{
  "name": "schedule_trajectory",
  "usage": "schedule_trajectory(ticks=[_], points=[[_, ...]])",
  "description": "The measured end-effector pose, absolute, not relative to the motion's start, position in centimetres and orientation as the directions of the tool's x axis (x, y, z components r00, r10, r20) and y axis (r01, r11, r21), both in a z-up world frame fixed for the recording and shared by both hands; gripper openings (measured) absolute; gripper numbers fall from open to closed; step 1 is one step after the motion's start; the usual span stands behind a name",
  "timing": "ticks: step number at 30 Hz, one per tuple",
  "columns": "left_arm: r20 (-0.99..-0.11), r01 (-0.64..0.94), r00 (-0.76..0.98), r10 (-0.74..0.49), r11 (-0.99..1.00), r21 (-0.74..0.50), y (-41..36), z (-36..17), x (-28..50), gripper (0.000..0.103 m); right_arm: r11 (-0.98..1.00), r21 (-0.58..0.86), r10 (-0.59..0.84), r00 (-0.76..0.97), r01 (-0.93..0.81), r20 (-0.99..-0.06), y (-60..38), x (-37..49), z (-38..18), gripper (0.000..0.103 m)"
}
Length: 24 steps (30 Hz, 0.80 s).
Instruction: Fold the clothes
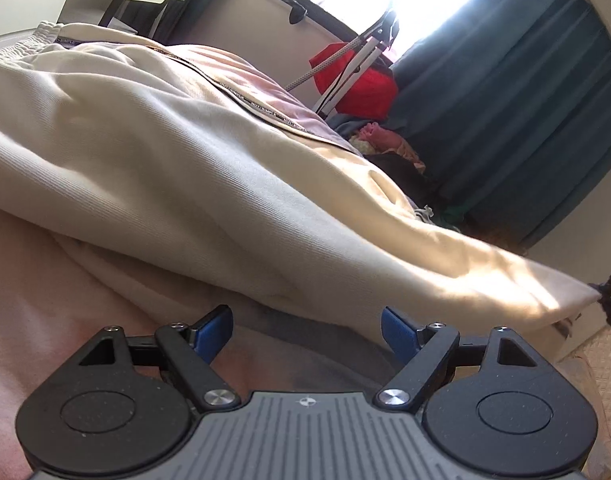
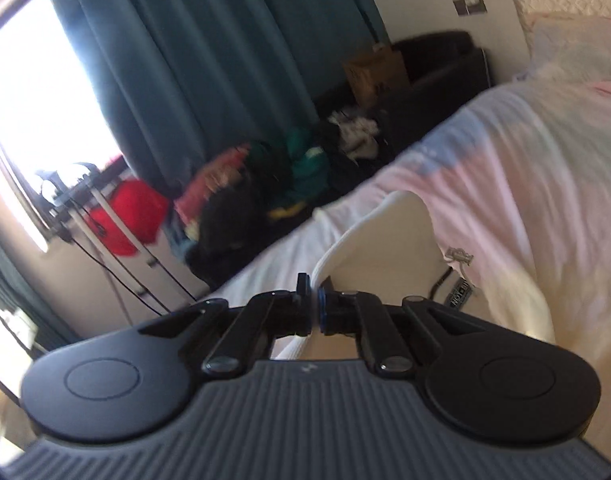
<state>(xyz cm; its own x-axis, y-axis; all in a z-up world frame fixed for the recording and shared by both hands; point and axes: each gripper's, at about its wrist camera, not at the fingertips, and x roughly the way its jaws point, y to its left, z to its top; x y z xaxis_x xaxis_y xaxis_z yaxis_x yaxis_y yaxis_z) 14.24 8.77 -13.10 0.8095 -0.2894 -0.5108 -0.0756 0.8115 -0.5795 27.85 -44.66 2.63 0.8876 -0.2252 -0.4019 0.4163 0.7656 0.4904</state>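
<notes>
Left wrist view shows the bed, with its pale pink cover, carrying the cream garment, which lies spread over most of the bed and is raised toward one far corner. This garment looks like trousers or a similar piece, with a ribbed elastic band at the far end and a dark printed tape along one seam, but I cannot tell the type for sure. One corner of it is pulled up and away at the right side of the view, over the edge of the bed.

Next in size is the pile of other clothes on the floor beside the bed, under the teal curtain; it plays no part in this step.

The left tool is low over the bed near its near edge, with the blue pads well apart and nothing between them. The right tool has its jaws pressed together on a thin cream edge of the garment.

I judge that the step in hand is carrying one end of the garment over to make a fold. To do it well, the right tool should keep a firm clamp and move in a smooth arc, so the cloth does not drag and wrinkle. The left tool should come down on the cloth near the intended fold line and hold it. The lifted edge should meet the opposite edge evenly before release.
</notes>
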Motion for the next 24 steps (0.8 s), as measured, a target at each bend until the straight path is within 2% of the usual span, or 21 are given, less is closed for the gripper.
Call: schedule_trajectory(ticks=[2, 7, 12, 16, 24], points=[[-0.496, -0.069, 0.821, -0.284, 0.812, -0.579, 8.9, -12.5, 13.2, 0.083, 0.775, 0.507, -0.225, 0.915, 0.376, -0.335, -44.7, 24.8, 4.6, 0.007], [-0.464, -0.044, 0.845, -0.264, 0.832, -0.553, 9.1, -10.6, 10.4, 0.086, 0.739, 0.543, -0.219, 0.905, 0.399, -0.365, -46.2, 19.1, 2.3, 0.007], [-0.449, -0.041, 0.863, -0.232, 0.854, -0.519, 8.9, -8.7, 8.4, 0.088, 0.612, 0.606, -0.174, 0.834, 0.508, -0.523, -48.1, 14.3, -6.6, 0.007], [-0.448, -0.073, 0.876, -0.179, 0.869, -0.490, 9.0, -8.0, 7.9, 0.090, 0.435, 0.653, -0.044, 0.740, 0.619, -0.672, -49.3, 11.3, -13.1, 0.007], [-0.544, -0.083, 0.819, -0.183, 0.900, -0.428, 7.3, -10.7, 9.2, 0.091, 0.312, 0.770, 0.064, 0.796, 0.557, -0.602, -51.0, 9.7, -15.0, 0.013]])
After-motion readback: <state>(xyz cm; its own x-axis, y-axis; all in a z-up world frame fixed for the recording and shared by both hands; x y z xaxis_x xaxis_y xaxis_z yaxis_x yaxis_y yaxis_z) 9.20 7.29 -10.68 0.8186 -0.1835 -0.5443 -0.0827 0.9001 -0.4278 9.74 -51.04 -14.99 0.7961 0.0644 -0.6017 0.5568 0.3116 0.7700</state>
